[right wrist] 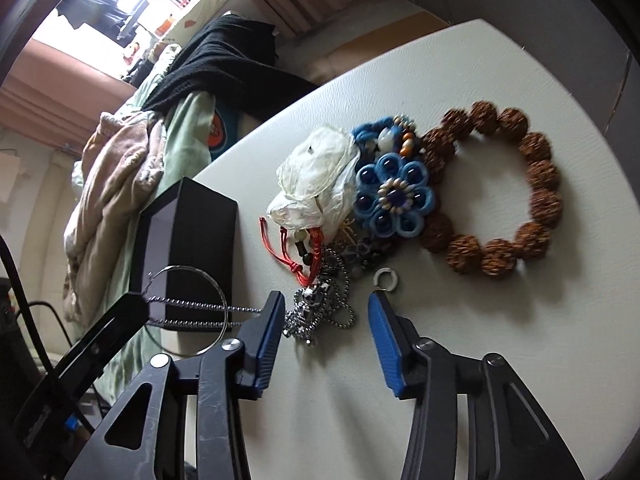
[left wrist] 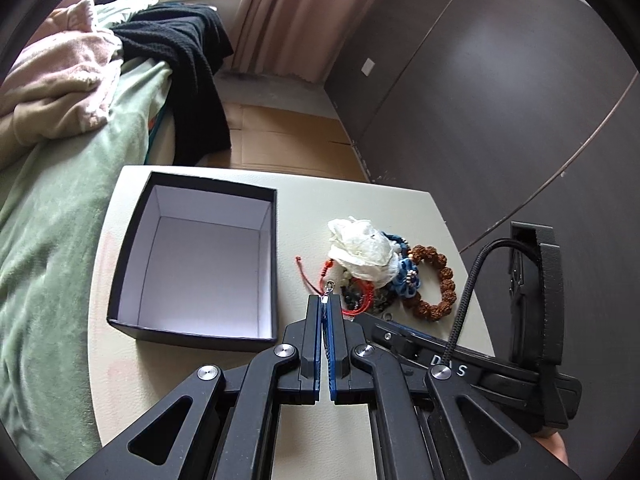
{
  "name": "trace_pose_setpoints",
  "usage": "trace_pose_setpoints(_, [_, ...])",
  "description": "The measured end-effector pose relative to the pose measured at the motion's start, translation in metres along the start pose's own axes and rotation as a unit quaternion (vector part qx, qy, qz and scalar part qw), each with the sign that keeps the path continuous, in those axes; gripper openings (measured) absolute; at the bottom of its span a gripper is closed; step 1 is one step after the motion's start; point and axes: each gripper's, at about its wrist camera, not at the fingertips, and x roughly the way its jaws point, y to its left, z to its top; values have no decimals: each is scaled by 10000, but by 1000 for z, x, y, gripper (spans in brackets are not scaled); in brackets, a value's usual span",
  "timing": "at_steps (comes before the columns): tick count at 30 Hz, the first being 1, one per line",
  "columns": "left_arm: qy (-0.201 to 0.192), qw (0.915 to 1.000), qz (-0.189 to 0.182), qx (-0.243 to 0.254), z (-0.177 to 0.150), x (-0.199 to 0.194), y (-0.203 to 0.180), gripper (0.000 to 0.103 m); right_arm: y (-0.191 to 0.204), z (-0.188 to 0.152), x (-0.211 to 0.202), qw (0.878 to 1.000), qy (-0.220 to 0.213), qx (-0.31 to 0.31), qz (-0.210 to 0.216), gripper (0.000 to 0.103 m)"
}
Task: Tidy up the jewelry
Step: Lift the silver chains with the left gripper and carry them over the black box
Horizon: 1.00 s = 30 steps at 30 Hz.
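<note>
A: Left wrist view first. How far along is the sorting?

B: Barely begun, I'd judge. The black box (left wrist: 192,260) stands open on the pale table (left wrist: 120,380) with its white inside bare. The jewelry pile (left wrist: 372,276) lies just to its right: a white pouch, red cords, a blue flower piece and the brown bead bracelet (left wrist: 434,284) at the far side.

A: And the left gripper (left wrist: 327,312)?

B: Fully closed, tilted down over the near edge of the pile, a small silver clasp (left wrist: 329,290) showing at its tips. It seems to pinch something thin.

A: Right wrist view?

B: The right gripper (right wrist: 326,312) points down at the table, jaws partly apart and gripping nothing yet. A silver ball chain (right wrist: 320,312) lies heaped between its fingers. A twisted silver chain (right wrist: 200,308) and a thin hoop (right wrist: 188,312) stretch left toward the other gripper, in front of the box.

A: What remains?

B: Practically every piece.
</note>
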Motion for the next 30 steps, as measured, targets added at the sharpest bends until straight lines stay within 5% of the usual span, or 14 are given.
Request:
trace_pose_setpoints(10, [-16, 10000, 10, -78, 1, -3, 10, 2, 23, 0, 9, 9986, -115, -319, -403, 44])
trace_pose_setpoints(15, [-41, 9999, 45, -96, 2, -4, 11, 2, 34, -1, 15, 9922, -219, -762, -958, 21])
trace_pose_setpoints(23, [-367, 9991, -73, -194, 7, -24, 13, 2, 15, 8, -8, 9991, -331, -268, -90, 17])
trace_pose_setpoints(30, [-833, 9960, -214, -239, 18, -55, 12, 2, 28, 8, -44, 9926, -788, -312, 868, 15])
